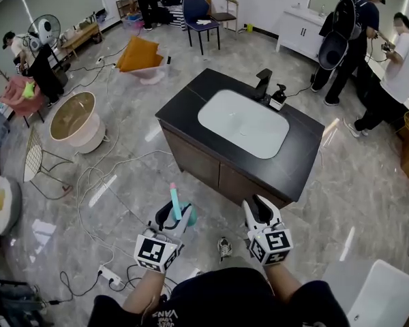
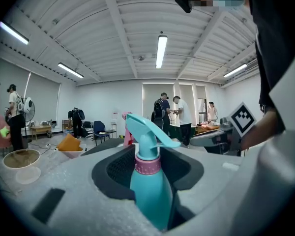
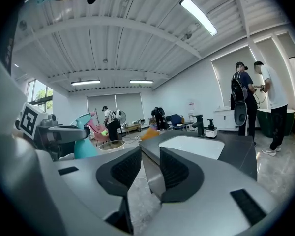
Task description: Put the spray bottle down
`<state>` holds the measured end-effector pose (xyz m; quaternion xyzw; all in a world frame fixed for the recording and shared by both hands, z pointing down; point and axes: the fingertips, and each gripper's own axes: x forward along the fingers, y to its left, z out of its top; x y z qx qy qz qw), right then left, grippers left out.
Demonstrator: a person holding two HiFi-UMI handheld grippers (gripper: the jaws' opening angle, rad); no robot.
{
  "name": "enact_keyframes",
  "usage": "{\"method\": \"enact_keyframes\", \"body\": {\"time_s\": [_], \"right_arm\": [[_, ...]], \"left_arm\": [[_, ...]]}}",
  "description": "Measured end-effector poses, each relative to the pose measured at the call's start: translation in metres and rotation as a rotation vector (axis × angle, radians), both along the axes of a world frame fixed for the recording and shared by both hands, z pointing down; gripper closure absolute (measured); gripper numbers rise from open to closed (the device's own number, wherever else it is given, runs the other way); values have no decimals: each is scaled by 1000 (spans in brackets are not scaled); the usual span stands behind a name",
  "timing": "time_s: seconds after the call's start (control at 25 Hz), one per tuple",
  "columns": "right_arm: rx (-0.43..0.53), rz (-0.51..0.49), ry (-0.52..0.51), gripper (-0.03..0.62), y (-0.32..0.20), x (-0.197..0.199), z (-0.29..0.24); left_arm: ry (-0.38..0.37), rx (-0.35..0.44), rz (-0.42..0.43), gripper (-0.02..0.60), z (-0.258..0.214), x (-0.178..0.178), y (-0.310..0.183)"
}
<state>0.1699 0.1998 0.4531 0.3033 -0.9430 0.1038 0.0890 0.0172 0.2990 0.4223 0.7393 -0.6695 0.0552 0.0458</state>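
A teal spray bottle (image 1: 179,210) with a pink collar and nozzle tip stands upright between the jaws of my left gripper (image 1: 172,218), which is shut on its body. In the left gripper view the bottle (image 2: 150,181) fills the gap between the dark pads, its trigger head pointing right. My right gripper (image 1: 260,208) hovers beside it, open by a narrow gap with nothing between its pads (image 3: 120,168). Both are held above the floor, short of the black vanity counter (image 1: 307,152) with its white sink (image 1: 243,122). From the right gripper view the bottle (image 3: 86,144) shows at the left.
A black faucet (image 1: 263,84) and a soap dispenser (image 1: 279,97) stand at the counter's far edge. Cables and a power strip (image 1: 110,275) lie on the floor at left, near a round tub (image 1: 75,120). Several people stand at the back right and far left.
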Motion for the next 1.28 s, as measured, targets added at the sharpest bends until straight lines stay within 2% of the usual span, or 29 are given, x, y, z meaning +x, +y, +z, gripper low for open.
{"method": "enact_keyframes", "body": {"time_s": [0.36,0.72,0.96,1.28], "right_arm": [[-18,-60,6,473,-82,-9,14],[-33,-85,2,467,-133,-32,22],[-44,-49,10,467,-163,-61,24],[-65,92,27,465,-205,-103,32]], "left_arm": [[6,2,-58,420,10,-5,-77],[15,-8,-88,420,17,-30,-125],[15,-7,-55,421,17,-68,-164],[19,-30,84,421,21,-126,-227]]}}
